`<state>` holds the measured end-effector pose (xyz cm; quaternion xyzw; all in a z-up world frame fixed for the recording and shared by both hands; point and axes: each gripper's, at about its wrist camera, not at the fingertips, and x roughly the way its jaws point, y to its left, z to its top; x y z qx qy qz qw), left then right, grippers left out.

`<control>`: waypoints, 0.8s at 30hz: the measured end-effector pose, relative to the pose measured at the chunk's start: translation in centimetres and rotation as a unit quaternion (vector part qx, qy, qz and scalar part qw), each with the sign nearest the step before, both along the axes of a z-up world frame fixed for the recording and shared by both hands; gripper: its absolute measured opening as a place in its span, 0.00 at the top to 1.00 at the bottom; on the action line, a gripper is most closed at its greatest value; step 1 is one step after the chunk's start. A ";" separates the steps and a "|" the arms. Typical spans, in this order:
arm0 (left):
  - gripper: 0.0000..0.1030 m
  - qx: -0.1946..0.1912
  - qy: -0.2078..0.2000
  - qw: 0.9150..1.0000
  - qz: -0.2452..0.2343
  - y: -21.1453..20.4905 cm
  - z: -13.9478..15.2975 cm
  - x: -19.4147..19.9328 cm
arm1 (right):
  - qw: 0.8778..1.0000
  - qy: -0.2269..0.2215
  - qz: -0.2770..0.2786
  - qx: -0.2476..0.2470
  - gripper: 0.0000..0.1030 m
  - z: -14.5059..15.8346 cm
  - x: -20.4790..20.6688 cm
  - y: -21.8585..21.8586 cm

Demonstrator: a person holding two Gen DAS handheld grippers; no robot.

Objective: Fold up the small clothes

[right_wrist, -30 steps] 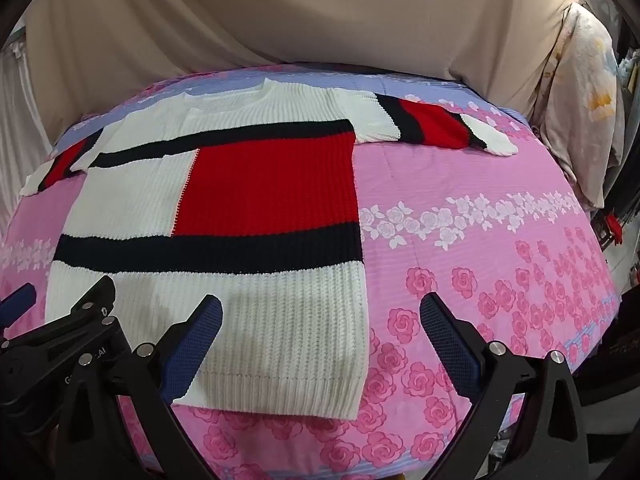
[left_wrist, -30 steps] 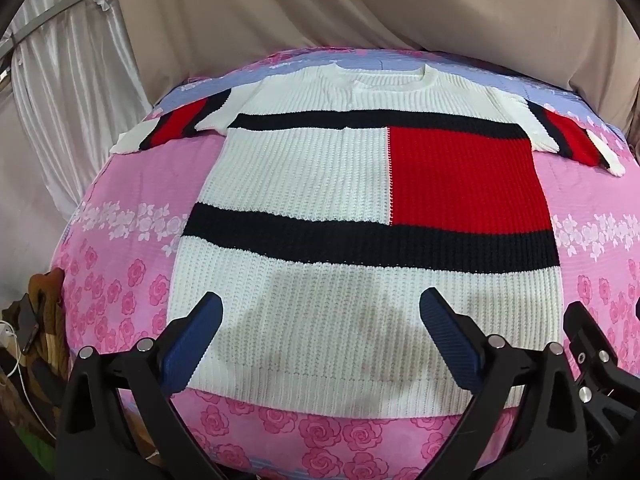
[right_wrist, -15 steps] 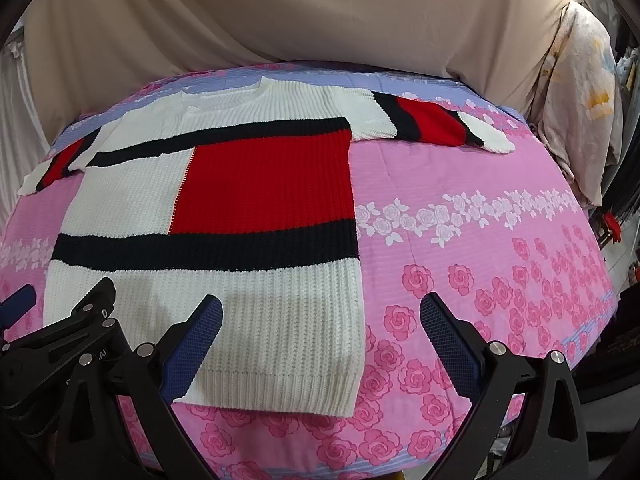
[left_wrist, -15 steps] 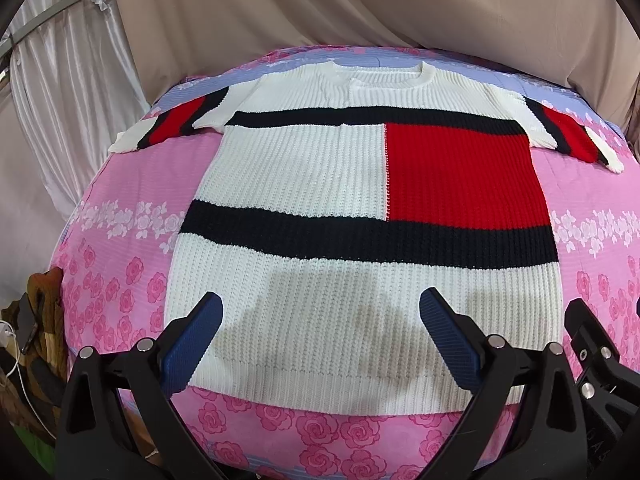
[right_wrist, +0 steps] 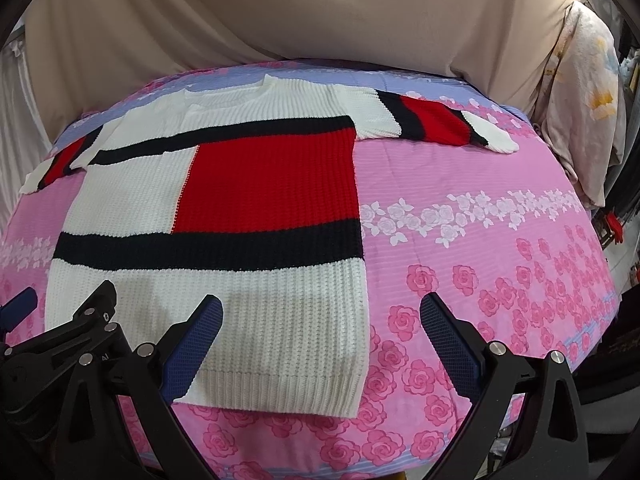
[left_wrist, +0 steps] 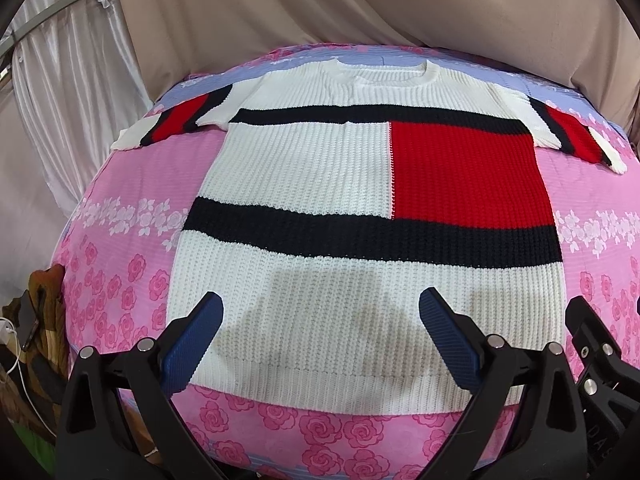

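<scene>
A white knit sweater with black bands, a red block and striped sleeves lies flat and spread out on the pink floral sheet, neck at the far side. My left gripper hovers open above the sweater's hem, nothing between its blue pads. In the right wrist view the same sweater fills the left half. My right gripper is open too, over the hem's right corner, holding nothing. The right sleeve stretches out to the far right.
Beige cloth hangs behind the bed. White curtain drapes at the left. A brown object with a white cable sits low at the left bed edge. A pale pillow or bundle stands at the far right. Bare pink sheet lies right of the sweater.
Both views show the sweater sliding slightly lower and nearer; both grippers have eased forward over the hem. Jaws stay open throughout.
</scene>
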<state>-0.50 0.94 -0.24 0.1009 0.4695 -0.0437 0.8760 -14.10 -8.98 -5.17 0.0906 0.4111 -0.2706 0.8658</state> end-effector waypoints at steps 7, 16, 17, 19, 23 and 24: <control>0.07 0.001 0.002 1.000 0.001 0.3 -0.1 0.1 | 1.000 0.002 0.003 0.003 0.05 -0.1 0.1 -0.1; 0.07 0.002 0.004 1.000 0.003 0.5 -0.3 0.1 | 1.000 0.005 0.006 0.005 0.05 -0.3 0.2 -0.2; 0.07 0.002 0.004 1.000 0.003 0.5 -0.3 0.1 | 1.000 0.005 0.006 0.006 0.05 -0.3 0.2 -0.2; 0.07 0.003 0.004 1.000 0.003 0.5 -0.3 0.1 | 1.000 0.005 0.006 0.006 0.05 -0.3 0.2 -0.2; 0.07 0.002 0.004 1.000 0.003 0.5 -0.3 0.1 | 1.000 0.005 0.005 0.006 0.05 -0.3 0.2 -0.2; 0.07 0.002 0.004 1.000 0.003 0.5 -0.3 0.1 | 1.000 0.005 0.005 0.006 0.05 -0.3 0.2 -0.2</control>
